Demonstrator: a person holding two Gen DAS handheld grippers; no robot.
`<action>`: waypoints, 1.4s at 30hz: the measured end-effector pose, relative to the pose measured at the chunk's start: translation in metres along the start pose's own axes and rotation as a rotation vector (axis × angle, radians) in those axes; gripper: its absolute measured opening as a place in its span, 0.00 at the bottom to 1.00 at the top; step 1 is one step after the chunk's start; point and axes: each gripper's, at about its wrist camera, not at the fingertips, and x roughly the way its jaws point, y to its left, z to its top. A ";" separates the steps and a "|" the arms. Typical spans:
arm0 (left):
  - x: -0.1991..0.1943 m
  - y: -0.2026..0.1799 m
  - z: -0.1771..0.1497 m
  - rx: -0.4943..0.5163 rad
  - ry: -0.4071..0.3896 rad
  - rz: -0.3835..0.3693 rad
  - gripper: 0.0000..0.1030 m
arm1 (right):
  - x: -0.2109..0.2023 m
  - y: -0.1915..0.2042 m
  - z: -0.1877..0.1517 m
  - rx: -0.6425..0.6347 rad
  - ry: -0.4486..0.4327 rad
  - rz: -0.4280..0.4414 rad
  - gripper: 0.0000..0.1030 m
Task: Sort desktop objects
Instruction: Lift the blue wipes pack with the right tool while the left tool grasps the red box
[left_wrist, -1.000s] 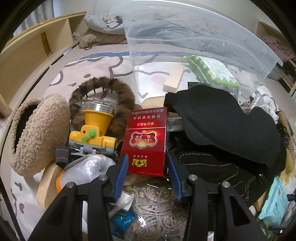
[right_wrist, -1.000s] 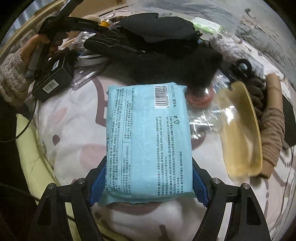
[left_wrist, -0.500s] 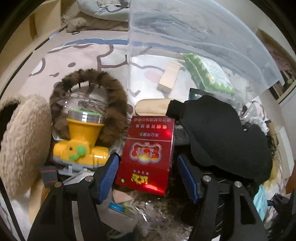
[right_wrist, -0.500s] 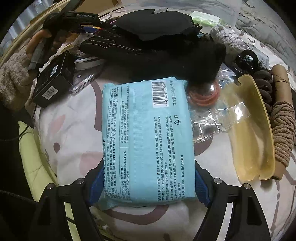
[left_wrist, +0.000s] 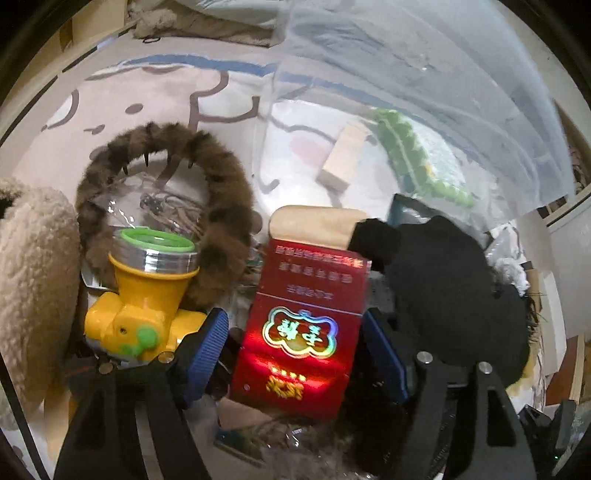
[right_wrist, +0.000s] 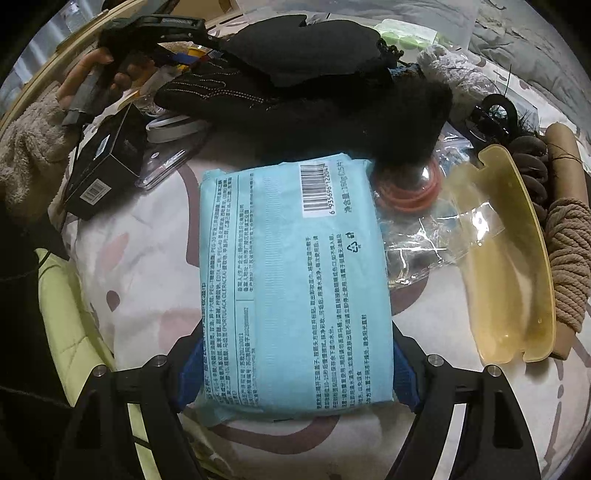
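A red cigarette box (left_wrist: 303, 332) stands between the jaws of my left gripper (left_wrist: 295, 350). The jaws are opening, and a thin gap shows on each side between the blue pads and the box. The box rests on the clutter in front of a clear plastic bin (left_wrist: 406, 92). My right gripper (right_wrist: 295, 376) is shut on a light blue pack of wet wipes (right_wrist: 291, 277), with its pads pressed against the pack's near end over the patterned bedsheet. In the right wrist view a hand (right_wrist: 85, 74) holds the left gripper at the top left.
A yellow headlamp (left_wrist: 144, 295), a brown furry hair clip (left_wrist: 221, 206) and a beige fleece hat (left_wrist: 33, 277) lie left of the box, black cloth (left_wrist: 443, 288) to its right. A wooden block (left_wrist: 343, 155) lies in the bin. A black carton (right_wrist: 107, 162), yellow tray (right_wrist: 506, 258) and rope (right_wrist: 569, 251) flank the pack.
The left jaws have spread from gripping the red box to standing clear of it, and that gripper has moved in toward the bin. The right gripper and pack have barely shifted.
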 end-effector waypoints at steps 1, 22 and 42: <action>0.002 -0.001 0.000 0.010 -0.001 0.008 0.73 | 0.000 0.000 0.001 -0.001 -0.002 -0.002 0.80; -0.042 -0.020 -0.026 0.084 -0.158 0.101 0.60 | 0.010 -0.006 0.008 0.079 -0.028 0.015 0.82; -0.062 -0.056 -0.049 0.185 -0.187 0.076 0.60 | -0.016 -0.010 -0.019 0.040 -0.103 -0.006 0.75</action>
